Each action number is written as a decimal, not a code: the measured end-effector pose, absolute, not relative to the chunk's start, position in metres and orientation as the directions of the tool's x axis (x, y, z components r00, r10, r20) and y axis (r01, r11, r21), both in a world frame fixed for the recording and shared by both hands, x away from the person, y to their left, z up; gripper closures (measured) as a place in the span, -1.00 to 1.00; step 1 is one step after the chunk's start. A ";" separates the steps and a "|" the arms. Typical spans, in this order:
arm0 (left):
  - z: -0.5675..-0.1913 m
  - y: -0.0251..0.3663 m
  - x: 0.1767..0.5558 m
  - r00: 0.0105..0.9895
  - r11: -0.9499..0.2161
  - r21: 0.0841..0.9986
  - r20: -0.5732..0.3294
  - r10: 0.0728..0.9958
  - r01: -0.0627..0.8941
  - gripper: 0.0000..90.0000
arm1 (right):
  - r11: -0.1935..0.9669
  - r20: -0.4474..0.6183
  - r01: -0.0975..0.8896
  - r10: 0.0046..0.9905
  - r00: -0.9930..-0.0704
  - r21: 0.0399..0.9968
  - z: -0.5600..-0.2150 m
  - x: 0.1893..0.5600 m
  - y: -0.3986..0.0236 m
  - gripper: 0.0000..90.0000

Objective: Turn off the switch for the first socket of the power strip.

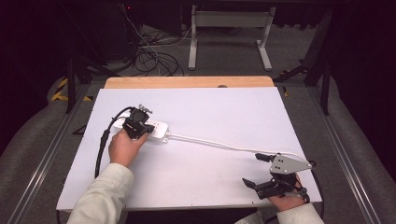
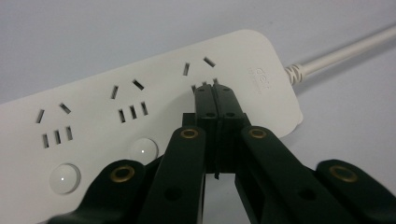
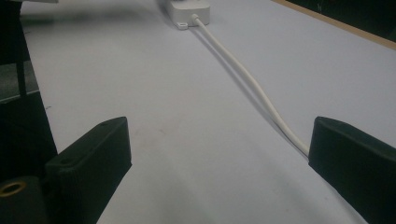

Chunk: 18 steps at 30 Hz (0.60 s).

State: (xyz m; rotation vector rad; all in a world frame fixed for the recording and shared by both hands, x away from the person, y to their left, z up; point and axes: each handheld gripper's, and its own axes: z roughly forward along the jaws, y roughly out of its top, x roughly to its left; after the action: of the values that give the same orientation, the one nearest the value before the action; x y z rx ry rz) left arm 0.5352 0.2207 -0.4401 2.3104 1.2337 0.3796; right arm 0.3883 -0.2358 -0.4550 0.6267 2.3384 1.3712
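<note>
On white board, power strip mid-left, bare surface around

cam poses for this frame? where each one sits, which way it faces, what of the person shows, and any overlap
High view: above the person's side, looking forward and down at the table; both forearms, left gripper, right gripper.
Left gripper view: on the left gripper, looking down its shut jaws onto the power strip.
Right gripper view: on the right gripper, low across the table, along the white cable; open jaws.
Shared: all three show the strip and its cable.
</note>
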 end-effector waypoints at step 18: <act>-0.441 0.218 0.533 0.550 -0.469 0.540 0.014 0.835 0.699 1.00 | 0.435 -0.073 0.201 0.536 -0.841 0.877 -0.456 0.389 -0.235 -0.86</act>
State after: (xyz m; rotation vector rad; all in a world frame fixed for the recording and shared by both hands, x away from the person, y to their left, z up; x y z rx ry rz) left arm 0.5332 0.2180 -0.4405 2.3095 1.2381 0.3800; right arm 0.3891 -0.2351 -0.4562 0.6307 2.3516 1.3687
